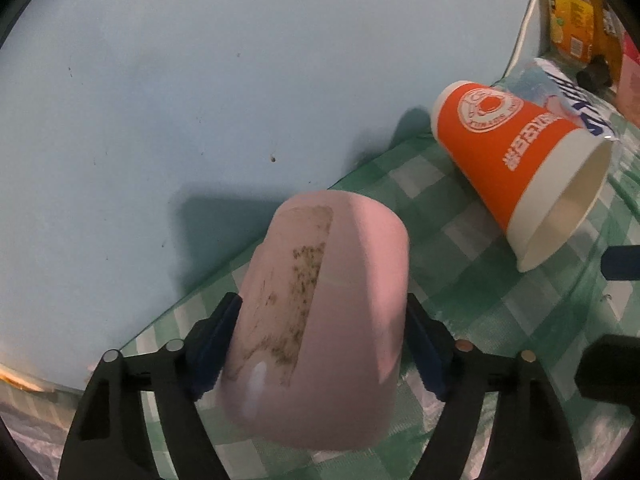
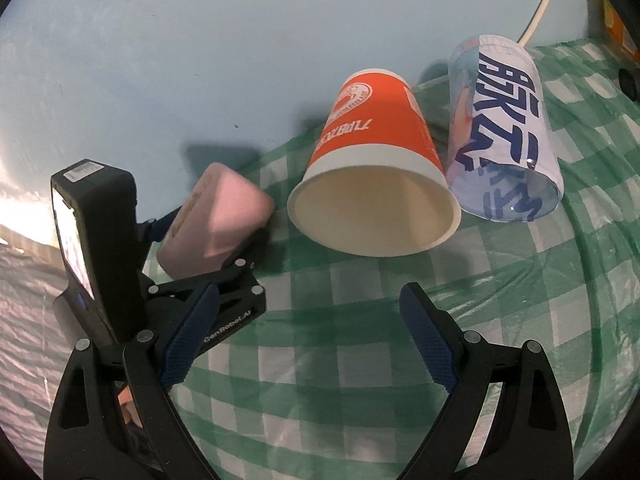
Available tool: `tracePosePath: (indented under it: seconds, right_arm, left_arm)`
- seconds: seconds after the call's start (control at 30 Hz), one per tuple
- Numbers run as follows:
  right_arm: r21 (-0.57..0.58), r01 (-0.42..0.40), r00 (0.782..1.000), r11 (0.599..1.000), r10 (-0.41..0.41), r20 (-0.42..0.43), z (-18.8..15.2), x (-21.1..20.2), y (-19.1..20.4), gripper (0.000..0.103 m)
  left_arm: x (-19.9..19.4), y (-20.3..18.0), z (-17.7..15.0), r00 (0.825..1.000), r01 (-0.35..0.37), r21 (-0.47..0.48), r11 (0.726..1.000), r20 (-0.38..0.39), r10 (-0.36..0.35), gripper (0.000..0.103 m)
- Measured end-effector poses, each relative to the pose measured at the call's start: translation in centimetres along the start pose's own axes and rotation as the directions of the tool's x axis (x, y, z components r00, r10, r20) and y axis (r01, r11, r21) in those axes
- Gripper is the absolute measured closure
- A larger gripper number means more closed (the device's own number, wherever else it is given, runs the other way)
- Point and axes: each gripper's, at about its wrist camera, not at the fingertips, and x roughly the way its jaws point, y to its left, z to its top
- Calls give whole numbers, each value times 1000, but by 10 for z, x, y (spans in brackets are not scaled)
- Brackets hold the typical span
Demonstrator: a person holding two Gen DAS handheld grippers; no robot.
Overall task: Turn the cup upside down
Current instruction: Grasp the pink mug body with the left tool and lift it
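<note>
My left gripper (image 1: 322, 316) is shut on a pink cup (image 1: 320, 316) with a worn label patch, held tilted above the green checked tablecloth (image 1: 460, 280), its closed base pointing up and away. In the right wrist view the pink cup (image 2: 216, 224) shows at the left, clamped in the left gripper (image 2: 208, 232). My right gripper (image 2: 308, 316) is open and empty, low over the cloth, in front of an orange paper cup (image 2: 376, 184) that lies on its side with its mouth toward me.
A clear plastic cup with blue lettering (image 2: 504, 132) lies on its side right of the orange cup (image 1: 520, 168). A pale blue wall (image 1: 240, 80) stands just behind. A white cable (image 2: 540, 8) and yellow packaging (image 1: 572, 20) are at the far right.
</note>
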Motion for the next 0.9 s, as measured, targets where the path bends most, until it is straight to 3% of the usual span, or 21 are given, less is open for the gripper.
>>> tracePosePath:
  seconds: [0.5, 0.73, 0.9]
  right_arm:
    - [-78, 15, 998, 997, -10, 64, -33, -29, -12, 12]
    - [-114, 16, 995, 993, -4, 101, -53, -51, -14, 12]
    - [-111, 9, 991, 994, 6, 134, -70, -65, -24, 12]
  left_arm:
    - [-38, -3, -38, 995, -17, 20, 1000, 103, 15, 27]
    - [-78, -18, -68, 984, 48, 57, 997, 168, -57, 28]
    - [-96, -46, -84, 978, 51, 114, 992, 196, -73, 28]
